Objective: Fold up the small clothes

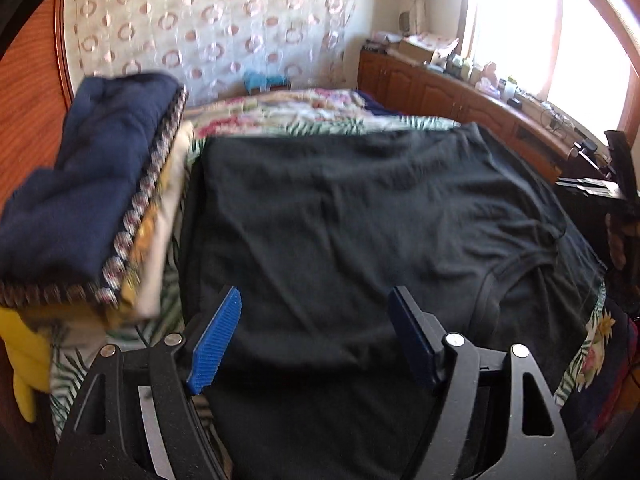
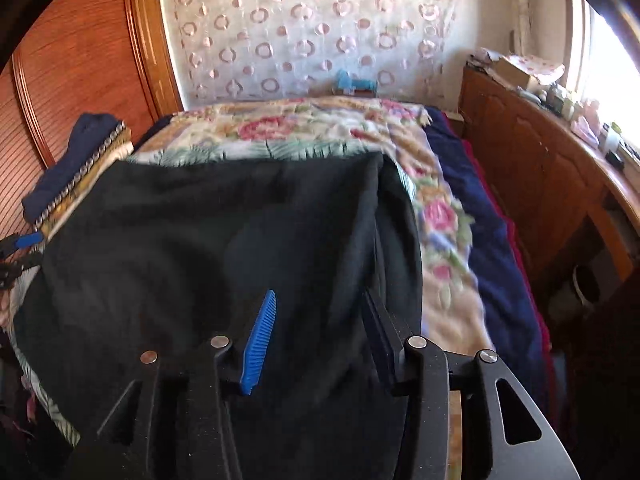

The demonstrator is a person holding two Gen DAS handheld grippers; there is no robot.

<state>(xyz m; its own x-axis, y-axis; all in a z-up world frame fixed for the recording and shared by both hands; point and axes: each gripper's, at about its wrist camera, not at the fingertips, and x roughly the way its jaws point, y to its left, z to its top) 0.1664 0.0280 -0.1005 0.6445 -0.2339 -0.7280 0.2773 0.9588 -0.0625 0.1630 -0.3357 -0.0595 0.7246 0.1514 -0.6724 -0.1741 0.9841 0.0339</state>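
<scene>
Left gripper (image 1: 316, 336) above near edge of black garment (image 1: 360, 216), jaws wide apart, nothing between blue pads (image 1: 216, 344). Garment spread flat on floral bedspread (image 1: 304, 116). Folded stack (image 1: 100, 208) at left, navy piece on top.

The bed (image 2: 440, 216), under a floral cover, carries a black shirt (image 1: 340, 220) spread flat, and a stack of folded clothes (image 1: 92, 200) just left of the shirt.
</scene>
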